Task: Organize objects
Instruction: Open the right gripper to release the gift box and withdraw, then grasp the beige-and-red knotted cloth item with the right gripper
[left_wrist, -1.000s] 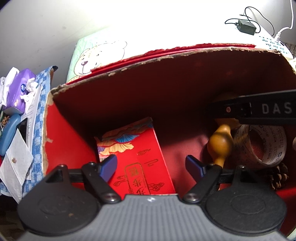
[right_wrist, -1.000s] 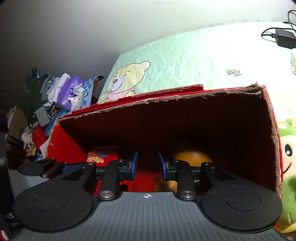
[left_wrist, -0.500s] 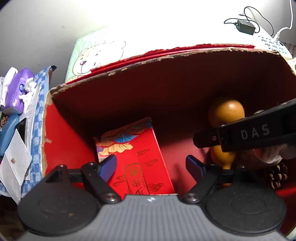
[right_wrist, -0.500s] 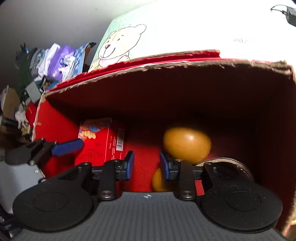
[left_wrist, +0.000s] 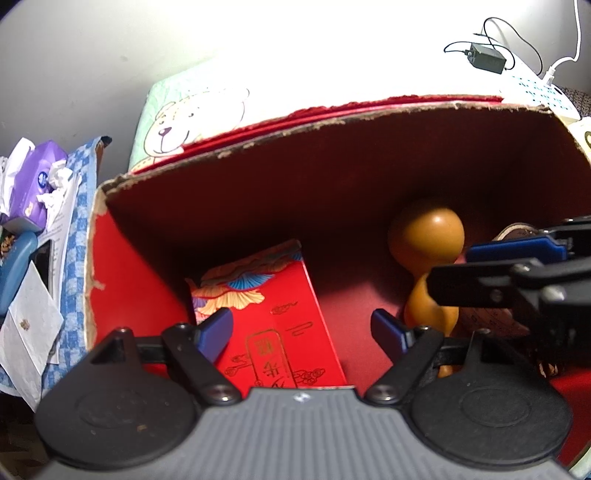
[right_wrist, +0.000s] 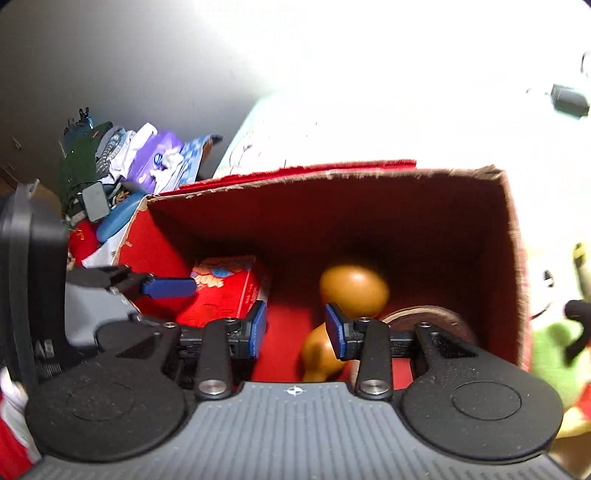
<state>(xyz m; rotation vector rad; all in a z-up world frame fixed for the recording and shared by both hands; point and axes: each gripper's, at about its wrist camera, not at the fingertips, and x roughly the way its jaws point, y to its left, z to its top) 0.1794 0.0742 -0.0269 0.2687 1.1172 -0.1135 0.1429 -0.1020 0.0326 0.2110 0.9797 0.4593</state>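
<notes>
A: Where's the gourd (right_wrist: 352, 288)?
B: Inside the red box (left_wrist: 332, 177), right of the red packet (left_wrist: 273, 314).
A: And the grippers?
B: Left gripper (left_wrist: 301, 328) spread wide, empty; right gripper (right_wrist: 295, 330) partly open, empty.

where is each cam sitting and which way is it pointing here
Left wrist: sits on the left gripper, looking down and forward into the red box; its own two open fingers show, and the right gripper's fingers reach in from the right edge.
Right wrist: sits on the right gripper, facing into the same box from further right; its own open fingers show, with the left gripper at the left edge.
Shared: the box, the red packet, the gourd and the purple tissue pack.
</notes>
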